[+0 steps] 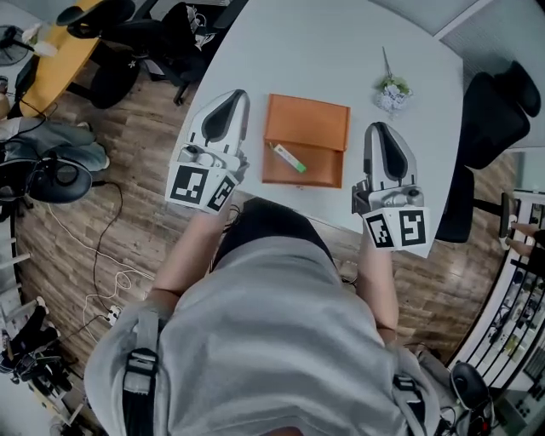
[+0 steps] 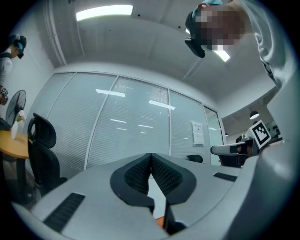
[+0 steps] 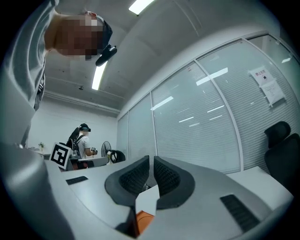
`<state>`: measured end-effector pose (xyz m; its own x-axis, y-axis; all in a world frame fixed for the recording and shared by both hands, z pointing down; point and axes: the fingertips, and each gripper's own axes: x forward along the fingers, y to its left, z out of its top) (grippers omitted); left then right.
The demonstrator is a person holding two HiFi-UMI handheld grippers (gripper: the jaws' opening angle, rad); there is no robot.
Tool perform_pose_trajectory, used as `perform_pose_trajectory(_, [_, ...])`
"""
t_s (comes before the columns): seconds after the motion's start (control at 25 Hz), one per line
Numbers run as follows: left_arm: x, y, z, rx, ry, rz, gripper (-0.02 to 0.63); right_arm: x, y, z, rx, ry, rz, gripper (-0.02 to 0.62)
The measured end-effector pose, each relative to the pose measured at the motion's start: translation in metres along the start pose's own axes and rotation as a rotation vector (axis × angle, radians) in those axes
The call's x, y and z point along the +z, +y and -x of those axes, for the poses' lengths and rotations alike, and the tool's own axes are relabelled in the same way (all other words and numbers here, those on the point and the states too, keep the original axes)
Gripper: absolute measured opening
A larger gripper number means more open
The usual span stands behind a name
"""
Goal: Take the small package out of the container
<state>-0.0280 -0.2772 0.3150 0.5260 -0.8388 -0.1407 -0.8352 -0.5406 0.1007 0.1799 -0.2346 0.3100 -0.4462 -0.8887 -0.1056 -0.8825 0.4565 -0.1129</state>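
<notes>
- My left claw (image 1: 237, 99) is shut and empty, just left of the orange container (image 1: 308, 123) on the desk (image 1: 341, 51).
- My right claw (image 1: 380, 129) is closed on nothing.
- The small package (image 1: 289, 157) lies in the container.

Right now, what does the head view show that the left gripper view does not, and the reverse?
Only the head view: the small green-and-white package, a flower decoration and the wooden floor. Only the left gripper view: the glass partition, a ceiling light, and the left gripper with its jaws closed together, nothing between. Both: the right gripper, the white table and the orange container, just a sliver in the gripper view.
</notes>
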Motion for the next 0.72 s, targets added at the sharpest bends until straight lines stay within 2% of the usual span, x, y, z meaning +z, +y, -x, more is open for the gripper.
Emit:
perform_pose_trajectory(0.24, [-0.018,0.015,-0.024,-0.026,0.023,0.032,0.02,-0.039,-0.004,-0.018,0.007,0.097,-0.04,0.06])
perform_pose_trajectory(0.36, [-0.029,0.029,-0.036,-0.032,0.047,0.049,0.02,-0.074,0.005,-0.036,0.064,0.194,-0.045,0.06])
perform_pose_trajectory(0.64, [-0.046,0.045,-0.044,-0.048,0.092,0.06,0.02,-0.208,0.053,-0.035,0.273,0.574,-0.032,0.06])
perform_pose_trajectory(0.72, [-0.051,0.05,-0.047,-0.053,0.106,0.064,0.02,-0.246,0.065,-0.033,0.32,0.686,0.007,0.061])
